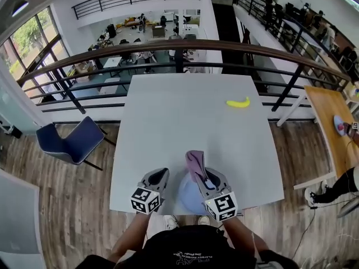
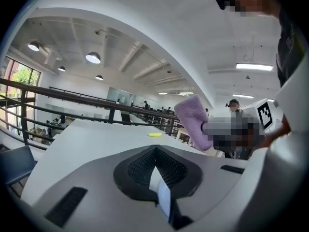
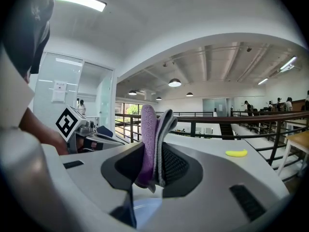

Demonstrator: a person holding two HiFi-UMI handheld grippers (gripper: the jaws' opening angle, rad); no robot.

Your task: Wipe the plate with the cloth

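**A:** Where's the pale blue round plate?

**B:** At the near edge of the white table, low between the two tongs. The left gripper is clamped on its thin rim. A pale edge sits between its closed jaws.

**A:** And the soft purple and grey cloth?

**B:** Pinched, folded, in the right gripper, sticking up above the plate.

**A:** How will they handle?

**B:** The plate looks stiff, smooth and probably slippery, so the rim needs a firm hold. The cloth is limp. I'd grip near the fold, so a loose flap does the wiping.
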